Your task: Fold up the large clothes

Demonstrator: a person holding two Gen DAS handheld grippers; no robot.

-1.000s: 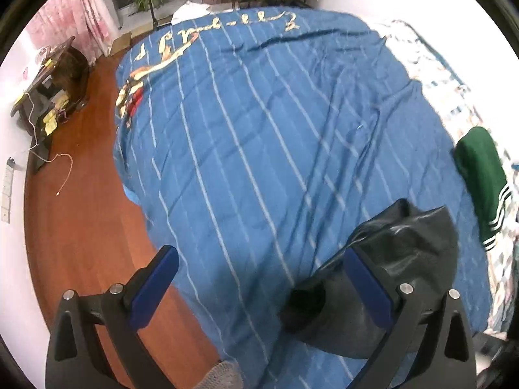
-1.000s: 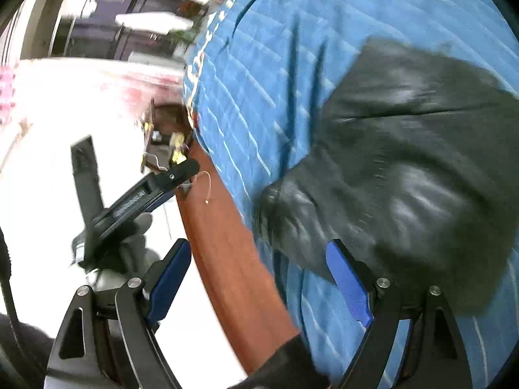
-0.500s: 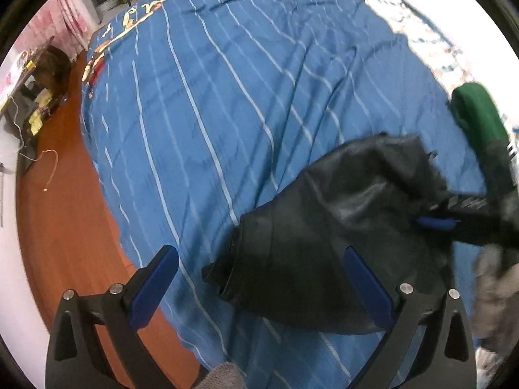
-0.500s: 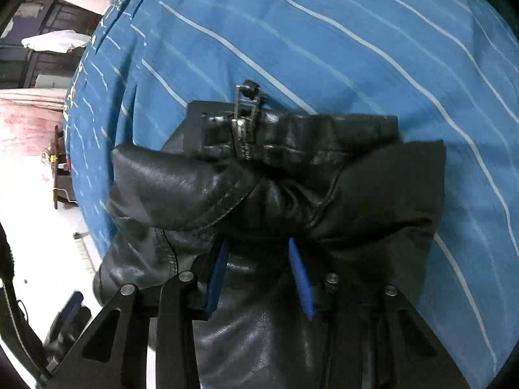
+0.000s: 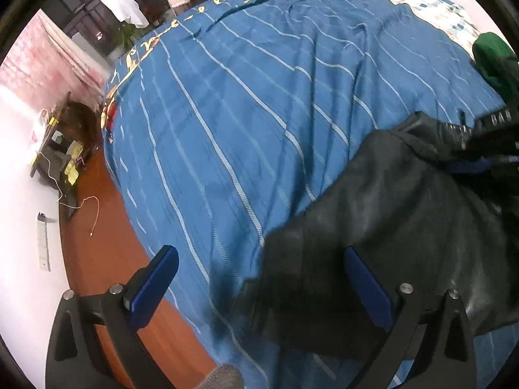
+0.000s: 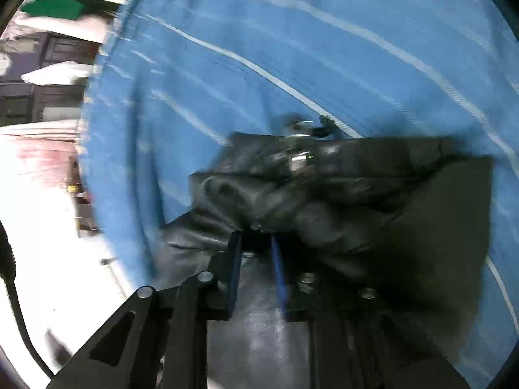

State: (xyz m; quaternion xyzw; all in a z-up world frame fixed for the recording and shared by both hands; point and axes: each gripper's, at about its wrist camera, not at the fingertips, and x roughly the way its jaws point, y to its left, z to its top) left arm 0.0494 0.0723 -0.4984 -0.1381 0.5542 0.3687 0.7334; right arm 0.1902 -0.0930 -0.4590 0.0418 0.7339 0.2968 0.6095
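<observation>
Bed (image 5: 259, 103) under blue bedspread with thin white stripes, gold lettering along far edge. Reddish-brown wooden floor (image 5: 107, 243) beside it. Dark cluttered side table (image 5: 65, 142) against white wall (image 5: 19, 227). Pink curtain (image 5: 45, 58), dark window (image 5: 84, 9), potted plant (image 5: 125, 37) beyond.

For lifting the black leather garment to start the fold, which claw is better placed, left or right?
Right, probably. The right claw is closing, with a bunched fold of the black leather garment between its blue pads. The left claw is wide open above the garment's edge, gripping nothing.
</observation>
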